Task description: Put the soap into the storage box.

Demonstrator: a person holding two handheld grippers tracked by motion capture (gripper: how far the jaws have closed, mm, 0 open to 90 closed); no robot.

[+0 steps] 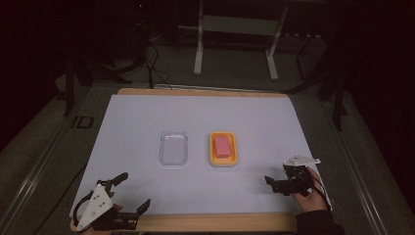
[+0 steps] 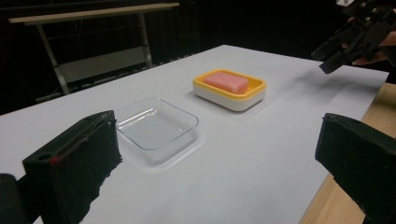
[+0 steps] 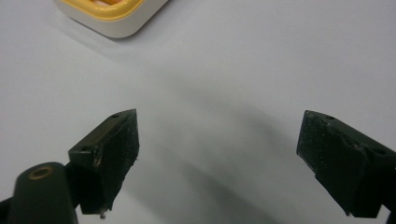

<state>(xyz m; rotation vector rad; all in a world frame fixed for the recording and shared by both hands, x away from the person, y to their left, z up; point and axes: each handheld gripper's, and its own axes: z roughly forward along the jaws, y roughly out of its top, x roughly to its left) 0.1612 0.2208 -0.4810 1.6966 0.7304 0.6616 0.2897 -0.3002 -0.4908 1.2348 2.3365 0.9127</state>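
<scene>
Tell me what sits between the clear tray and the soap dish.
Nothing: in the high view a bare strip of white sheet separates the clear tray from the yellow soap dish holding pink soap.

Mid-frame in the high view, the clear tray (image 1: pixel 173 148) sat just left of the soap dish (image 1: pixel 224 150), the soap bar (image 1: pixel 222 146) lying in it, both on the sheet (image 1: pixel 147 122).

Table top and what lies behind it

A white sheet (image 1: pixel 147 127) covers a wooden table (image 1: pixel 205 91); beyond, a white metal frame (image 1: pixel 235 29) stands on dark floor, with black cables (image 1: pixel 151 58) nearby.
</scene>
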